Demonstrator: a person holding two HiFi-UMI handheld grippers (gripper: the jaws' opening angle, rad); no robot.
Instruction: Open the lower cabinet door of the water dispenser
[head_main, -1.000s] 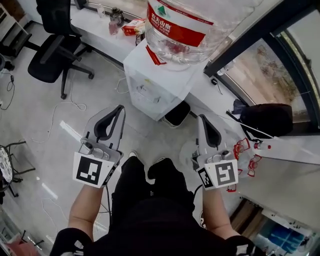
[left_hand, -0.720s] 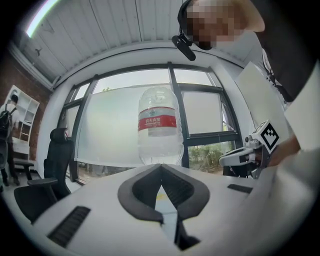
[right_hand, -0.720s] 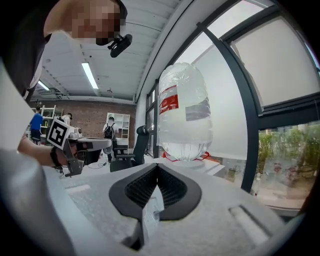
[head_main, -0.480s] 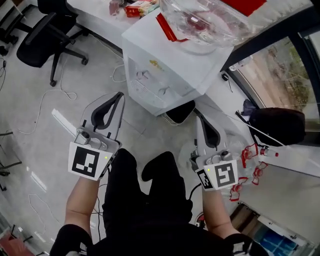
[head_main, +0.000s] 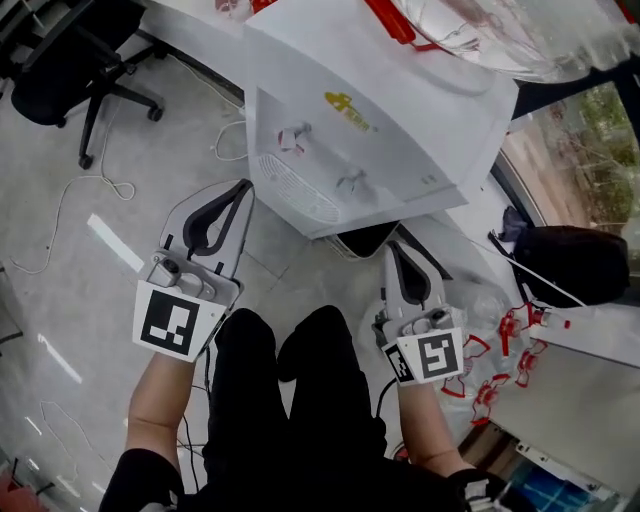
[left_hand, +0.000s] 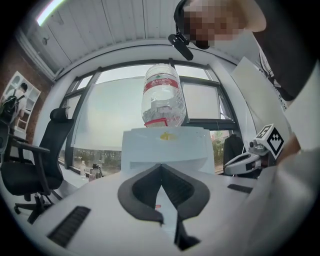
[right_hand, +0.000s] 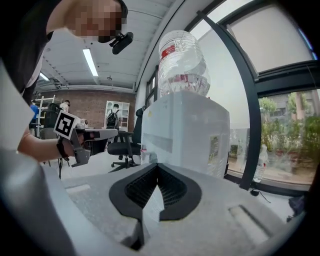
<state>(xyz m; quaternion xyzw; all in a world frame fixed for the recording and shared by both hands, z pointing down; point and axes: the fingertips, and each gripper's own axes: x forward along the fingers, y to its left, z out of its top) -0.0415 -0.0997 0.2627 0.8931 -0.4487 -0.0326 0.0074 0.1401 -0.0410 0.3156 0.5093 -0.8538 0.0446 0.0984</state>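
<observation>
The white water dispenser stands just ahead of me, its clear bottle on top and two taps over a drip grille. Its lower cabinet door is hidden beneath the overhanging top in the head view. My left gripper is shut and empty, a little in front of the dispenser's left front corner. My right gripper is also shut and empty, near the right front corner. The left gripper view faces the dispenser front past its shut jaws. The right gripper view shows the dispenser's side beyond its shut jaws.
A black office chair stands at the far left, with loose cables on the grey floor. A black bag and red-and-clear plastic items lie to the right. A dark object sits by the dispenser's foot. My legs are between the grippers.
Both grippers and the head camera have come down; the dispenser now looks larger and nearer, its bottle mostly out of the head view. Both jaws stayed shut.
</observation>
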